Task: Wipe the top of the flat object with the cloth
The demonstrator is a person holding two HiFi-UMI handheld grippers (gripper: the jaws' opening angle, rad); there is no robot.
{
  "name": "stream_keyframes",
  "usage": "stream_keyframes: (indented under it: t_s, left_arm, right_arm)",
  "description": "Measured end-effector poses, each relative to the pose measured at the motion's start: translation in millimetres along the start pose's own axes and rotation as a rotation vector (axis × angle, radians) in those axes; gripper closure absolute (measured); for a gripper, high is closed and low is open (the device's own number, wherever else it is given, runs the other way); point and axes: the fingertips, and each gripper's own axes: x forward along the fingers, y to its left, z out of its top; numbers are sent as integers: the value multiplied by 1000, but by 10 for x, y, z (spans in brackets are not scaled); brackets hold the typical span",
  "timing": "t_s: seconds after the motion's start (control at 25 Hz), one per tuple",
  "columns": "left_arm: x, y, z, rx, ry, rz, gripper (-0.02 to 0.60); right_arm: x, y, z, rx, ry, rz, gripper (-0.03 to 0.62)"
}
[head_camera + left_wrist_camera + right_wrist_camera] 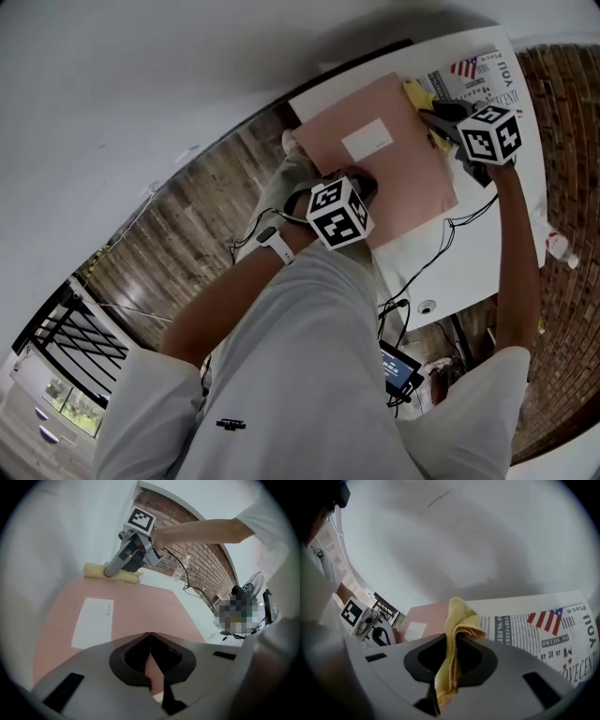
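head view | right claw (451, 637) clamps yellow cloth (415, 94) at pink folder's (403, 178) far edge | left claw (150, 635) closed, at near edge

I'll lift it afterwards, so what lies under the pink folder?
The white table shows round the pink folder, and a newsprint sheet borders it. Whether that sheet runs underneath is covered.

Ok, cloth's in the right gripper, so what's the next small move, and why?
Probably draw the right gripper toward the left gripper, dragging the yellow cloth across the pink flat object. The cloth, clamped in its jaws, sits only at the far edge by the newspaper. The left gripper, jaws together, rests at the near edge, so nearly all the top lies between them.
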Motion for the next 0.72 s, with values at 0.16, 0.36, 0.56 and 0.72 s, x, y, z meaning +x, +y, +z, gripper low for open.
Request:
stream_keyframes:
  t_s: [0.16,0.36,0.56,0.72]
  left_arm:
    - [-5,-18,5,-23,15,-59,565]
    - [4,-52,-9,-26,46,-108,565]
    - [-4,-49,29,-24,39,-104,565]
    - [-18,-50,8,-20,40,-112,565]
  right_arm:
    - [109,-52,298,-40,-12,-9,533]
    - [235,-82,640,-172,1,-49,533]
    - [360,-42,822,-588,227,-105,534]
    - [437,59,833,-881,462,-68,534]
